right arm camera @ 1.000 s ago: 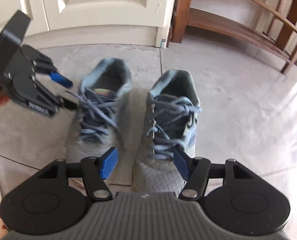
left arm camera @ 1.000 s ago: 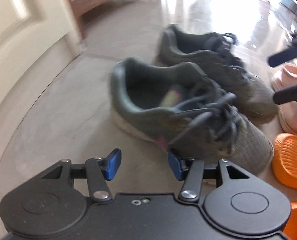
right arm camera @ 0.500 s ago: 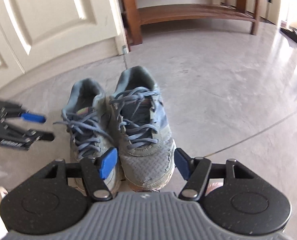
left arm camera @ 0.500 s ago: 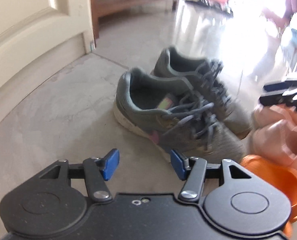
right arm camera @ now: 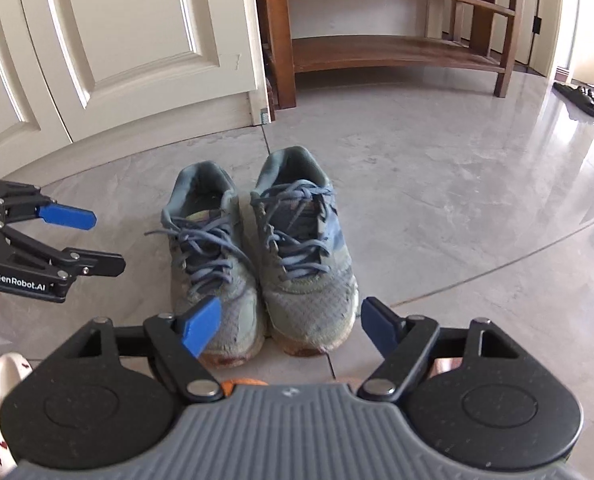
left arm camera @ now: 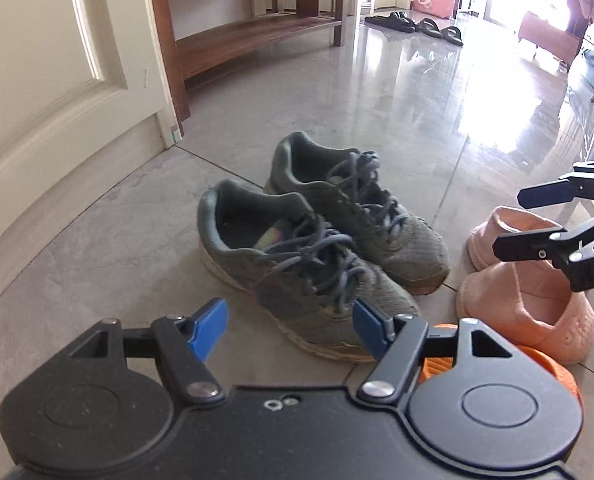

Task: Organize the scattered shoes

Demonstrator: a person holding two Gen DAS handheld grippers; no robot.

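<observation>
Left gripper (left arm camera: 289, 330) nearest in left wrist view: jaws opening, nothing btwn the blue pads, held above the floor (left arm camera: 97, 248). Right gripper (right arm camera: 291, 328) same in right wrist view, jaws opening, empty, hanging over the sneaker toes w/o touching.

Just past them, pair of grey sneakers (right arm camera: 261, 256) on the floor, side by side & touching along their inner edges. Long axes parallel, running straight away from right gripper; toes point toward the grippers, heels toward the door (right arm camera: 137, 40). Laces tied.

Right of the pair in left wrist view: peach slip-on shoes (left arm camera: 525, 276), near but apart, w/ an orange slipper (left arm camera: 557, 368) closer in.

Beyond: wooden shoe rack (right arm camera: 393, 52) by the door; black sandals (left arm camera: 413, 26) far off on the glossy floor.
</observation>
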